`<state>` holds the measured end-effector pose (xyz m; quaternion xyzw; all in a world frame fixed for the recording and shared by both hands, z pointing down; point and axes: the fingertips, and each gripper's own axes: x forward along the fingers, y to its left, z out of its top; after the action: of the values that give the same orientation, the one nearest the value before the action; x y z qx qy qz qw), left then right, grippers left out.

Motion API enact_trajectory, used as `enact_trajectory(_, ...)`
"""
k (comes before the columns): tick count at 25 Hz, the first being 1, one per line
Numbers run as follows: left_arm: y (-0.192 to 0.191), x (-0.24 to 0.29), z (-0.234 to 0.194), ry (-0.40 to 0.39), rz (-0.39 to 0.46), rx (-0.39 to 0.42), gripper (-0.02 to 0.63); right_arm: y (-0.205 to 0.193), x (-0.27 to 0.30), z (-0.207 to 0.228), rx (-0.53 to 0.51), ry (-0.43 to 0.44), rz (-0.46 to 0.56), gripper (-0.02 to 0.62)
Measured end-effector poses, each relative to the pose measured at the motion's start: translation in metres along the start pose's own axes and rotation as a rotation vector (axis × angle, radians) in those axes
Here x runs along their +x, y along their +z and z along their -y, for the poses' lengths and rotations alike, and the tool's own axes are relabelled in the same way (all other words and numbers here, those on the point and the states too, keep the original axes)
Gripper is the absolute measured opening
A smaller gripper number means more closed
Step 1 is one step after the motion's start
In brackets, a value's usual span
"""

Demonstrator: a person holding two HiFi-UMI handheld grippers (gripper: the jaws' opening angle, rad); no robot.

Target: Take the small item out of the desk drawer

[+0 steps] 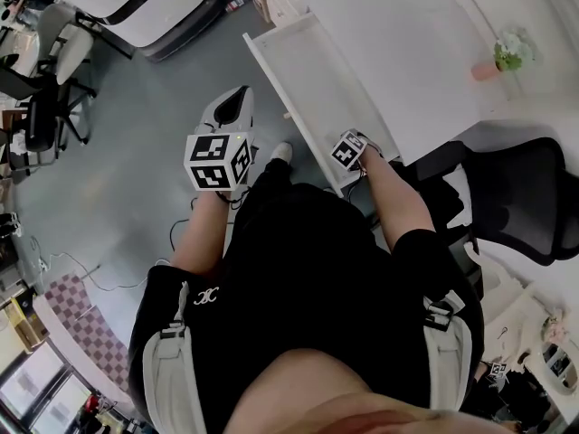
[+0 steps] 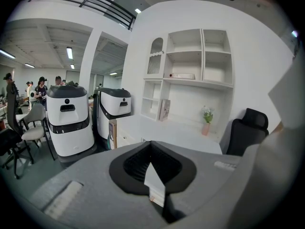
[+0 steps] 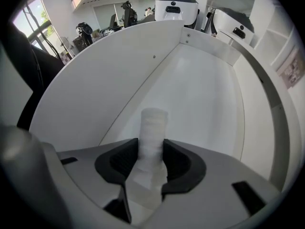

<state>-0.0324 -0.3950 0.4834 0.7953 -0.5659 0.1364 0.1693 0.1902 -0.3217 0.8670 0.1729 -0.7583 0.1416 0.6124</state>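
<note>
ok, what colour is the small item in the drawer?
White. The small ribbed white cylinder shows best in the right gripper view.

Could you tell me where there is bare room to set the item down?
The desk top is bare from the open drawer to the potted plant. The drawer floor beyond the right tool is bare too; its near end is crowded by that tool gripping the white item.

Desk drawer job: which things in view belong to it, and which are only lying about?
Job: open desk drawer; small white cylinder; right gripper, closed on it.
Lying about: potted plant; black office chair; wall shelves; left gripper, shut and empty.
</note>
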Motion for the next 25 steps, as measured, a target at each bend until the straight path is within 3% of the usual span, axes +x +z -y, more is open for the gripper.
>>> enact_trajectory(7, 0.0, 0.0, 0.002, -0.008, -0.01, 0.003, 0.014, -0.001, -0.002, -0.006, 0.021, 0.041, 0.006, 0.141)
enact_trajectory(11, 0.003, 0.001, 0.002, -0.009, 0.004, 0.002, 0.014, 0.0, -0.01, 0.003, 0.058, 0.023, 0.029, 0.14)
enact_trajectory(25, 0.02, 0.017, 0.025, -0.083, 0.04, 0.024, 0.014, 0.057, -0.081, 0.042, 0.194, -0.109, 0.278, 0.135)
